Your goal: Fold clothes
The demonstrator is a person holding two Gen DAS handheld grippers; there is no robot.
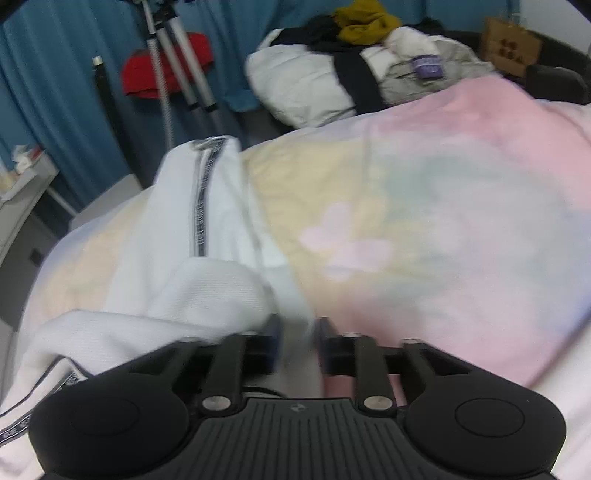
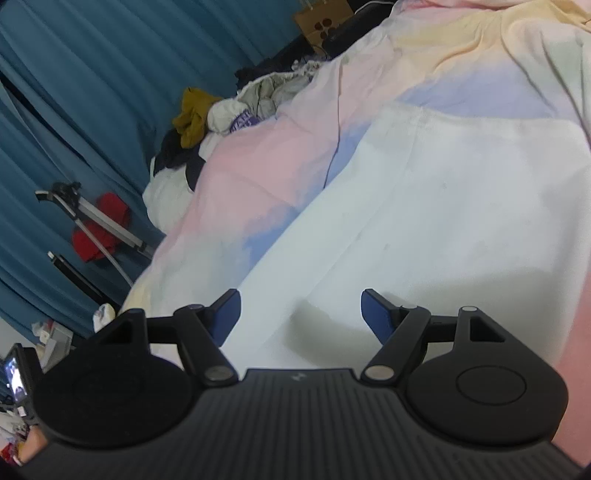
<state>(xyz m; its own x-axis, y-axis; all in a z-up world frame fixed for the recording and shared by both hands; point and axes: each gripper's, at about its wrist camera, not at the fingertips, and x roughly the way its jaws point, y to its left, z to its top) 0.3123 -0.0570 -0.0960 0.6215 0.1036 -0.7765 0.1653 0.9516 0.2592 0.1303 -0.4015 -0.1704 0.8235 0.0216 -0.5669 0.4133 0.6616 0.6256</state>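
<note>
White garment with a dark patterned trim stripe lies spread on the bed, on the pastel duvet. One end is bunched up right at the left hand-held gripper. In the right wrist view a flat white stretch of cloth covers the duvet directly ahead of the right hand-held gripper.

Beyond the garment, at the far end of the bed: a heap of clothes, white, black and grey, with a mustard piece on top and a purple label whose writing is too blurred to read. Brown cardboard box with dark round marks past the heap. Off the bed's edge beyond the garment: tripod, a red thing behind it, and a blue curtain as backdrop. Nothing lies on top of the garment.

Left hand-held gripper: jaws only narrowly apart, picture blurred. White cloth reaches the gap, but whether the pads pinch it cannot be told. Right hand-held gripper: jaws wide apart, nothing between them, blue pads hovering over the white cloth.
</note>
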